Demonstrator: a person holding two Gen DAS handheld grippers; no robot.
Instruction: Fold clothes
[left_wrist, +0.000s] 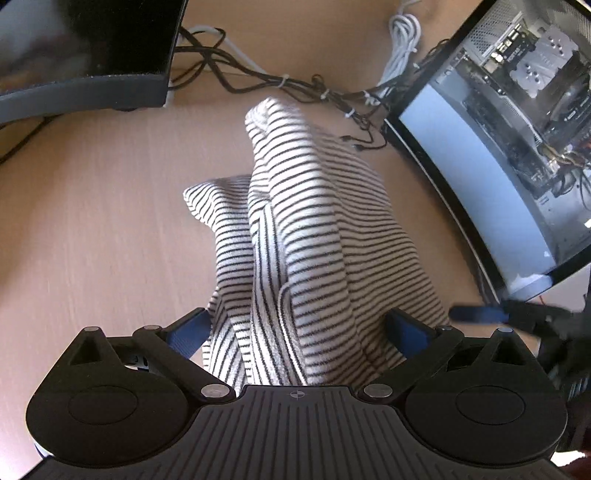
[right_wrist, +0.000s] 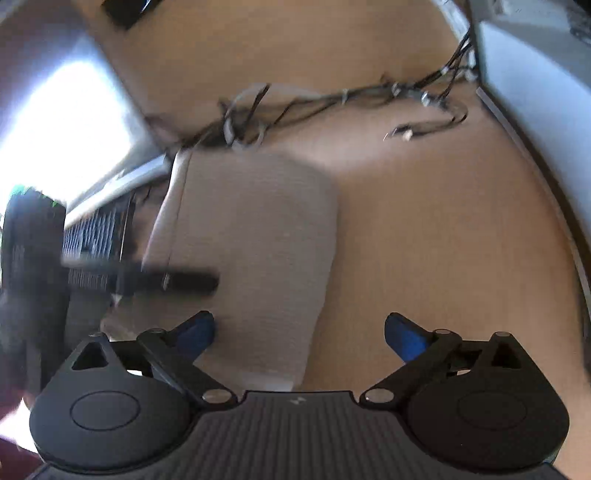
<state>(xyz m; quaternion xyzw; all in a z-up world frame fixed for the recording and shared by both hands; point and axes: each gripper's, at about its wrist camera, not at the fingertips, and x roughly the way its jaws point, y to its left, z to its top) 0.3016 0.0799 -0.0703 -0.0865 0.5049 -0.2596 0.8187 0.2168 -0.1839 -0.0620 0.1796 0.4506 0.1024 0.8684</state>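
Cables (left_wrist: 280, 79) and computer case (left_wrist: 517, 147) hem the striped garment (left_wrist: 314, 229) bunched between both grippers' wide fingers (left_wrist: 406, 328).

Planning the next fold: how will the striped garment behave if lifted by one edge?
The striped garment is bunched in soft folds, so it will probably droop and not hold shape. It looks like thin knit, likely light. Pushed, it would probably wrinkle on the wooden table instead of sliding flat.

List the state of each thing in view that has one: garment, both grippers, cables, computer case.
Striped garment: bunched in folds, draped up between the left jaws.
Left gripper: jaws wide; grip unclear.
Right gripper: open, pads off the cloth.
Cables: tangled, tied in places, on the table.
Computer case: side open, boards showing.
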